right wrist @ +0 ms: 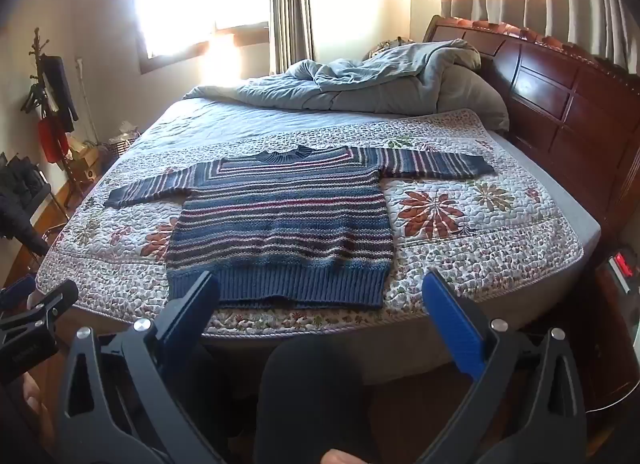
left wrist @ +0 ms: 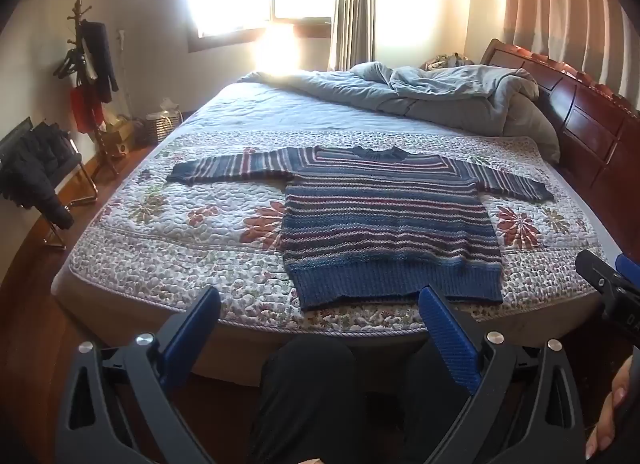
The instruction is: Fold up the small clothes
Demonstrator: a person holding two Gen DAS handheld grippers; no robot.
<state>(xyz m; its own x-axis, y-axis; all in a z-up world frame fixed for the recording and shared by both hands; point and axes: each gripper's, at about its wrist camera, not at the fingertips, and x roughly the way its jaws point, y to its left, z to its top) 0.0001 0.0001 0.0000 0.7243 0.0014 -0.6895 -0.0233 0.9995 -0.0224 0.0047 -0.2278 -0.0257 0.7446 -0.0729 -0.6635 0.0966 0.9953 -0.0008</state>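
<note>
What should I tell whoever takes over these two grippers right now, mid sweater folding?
Left gripper: open, empty, short of the bed edge.
Right gripper: open, empty, also held back from the bed.
Striped sweater: lying flat on the floral quilt, both sleeves spread straight out, collar toward the far side, ribbed hem nearest you.
Done: sweater laid out flat; no fold made yet.
Left: fold in each sleeve, then fold the body, probably hem up toward collar.
The bunched grey duvet sits beyond the sweater, apart from it.
</note>
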